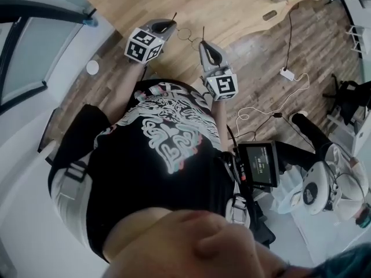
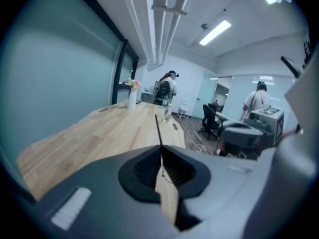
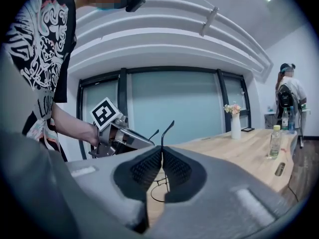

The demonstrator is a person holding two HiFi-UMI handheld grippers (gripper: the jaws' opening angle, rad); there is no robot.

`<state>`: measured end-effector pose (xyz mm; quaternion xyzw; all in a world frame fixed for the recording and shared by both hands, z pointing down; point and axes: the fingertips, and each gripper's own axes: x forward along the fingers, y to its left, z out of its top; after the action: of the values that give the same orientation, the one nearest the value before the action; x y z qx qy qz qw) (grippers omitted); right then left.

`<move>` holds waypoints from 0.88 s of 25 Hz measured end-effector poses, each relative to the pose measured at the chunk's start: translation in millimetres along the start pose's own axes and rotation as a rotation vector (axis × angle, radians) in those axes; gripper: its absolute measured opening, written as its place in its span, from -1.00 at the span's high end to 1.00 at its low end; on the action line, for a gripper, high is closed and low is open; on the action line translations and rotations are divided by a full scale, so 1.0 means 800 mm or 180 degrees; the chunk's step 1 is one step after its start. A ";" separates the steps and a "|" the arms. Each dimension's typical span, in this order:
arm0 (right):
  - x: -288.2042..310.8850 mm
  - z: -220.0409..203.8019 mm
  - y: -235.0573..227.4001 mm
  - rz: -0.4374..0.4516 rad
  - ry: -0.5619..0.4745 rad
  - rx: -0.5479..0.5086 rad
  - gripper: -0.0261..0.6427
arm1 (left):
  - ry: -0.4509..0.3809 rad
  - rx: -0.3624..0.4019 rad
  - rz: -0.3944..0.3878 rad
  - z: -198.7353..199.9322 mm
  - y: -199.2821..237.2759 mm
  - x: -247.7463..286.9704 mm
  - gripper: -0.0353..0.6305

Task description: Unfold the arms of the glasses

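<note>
Thin black wire glasses (image 1: 186, 35) hang above the wooden table (image 1: 232, 4), held between both grippers. My left gripper (image 1: 168, 25) is shut on one arm, whose thin tip (image 2: 158, 128) sticks out past the jaws (image 2: 160, 151). My right gripper (image 1: 204, 44) is shut on the other arm, whose curved tip (image 3: 167, 128) rises above the jaws (image 3: 162, 151). A round lens rim (image 3: 155, 191) shows below the right jaws. The left gripper (image 3: 124, 136) also shows in the right gripper view, close on the left.
A white vase with flowers (image 3: 235, 126) and a water bottle (image 3: 274, 141) stand farther along the table. Office chairs (image 2: 209, 121) and two people (image 2: 168, 87) are beyond its end. A white power strip with cables (image 1: 288, 74) lies on the floor to the right.
</note>
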<state>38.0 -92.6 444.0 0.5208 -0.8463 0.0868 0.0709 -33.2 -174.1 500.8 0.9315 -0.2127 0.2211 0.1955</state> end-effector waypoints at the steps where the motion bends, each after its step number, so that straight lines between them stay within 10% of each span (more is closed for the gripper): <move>1: 0.000 0.000 -0.001 0.0007 -0.0028 0.0007 0.90 | -0.0006 0.0002 0.0003 0.002 0.001 0.000 0.89; 22: 0.012 -0.008 0.002 -0.0077 0.0085 -0.0056 0.90 | -0.0044 -0.0034 0.0111 -0.001 0.007 -0.012 0.90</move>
<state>32.0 -98.8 452.2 0.5292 -0.8396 0.0855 0.0878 -43.7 -175.2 498.7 0.9281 -0.2314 0.2169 0.1950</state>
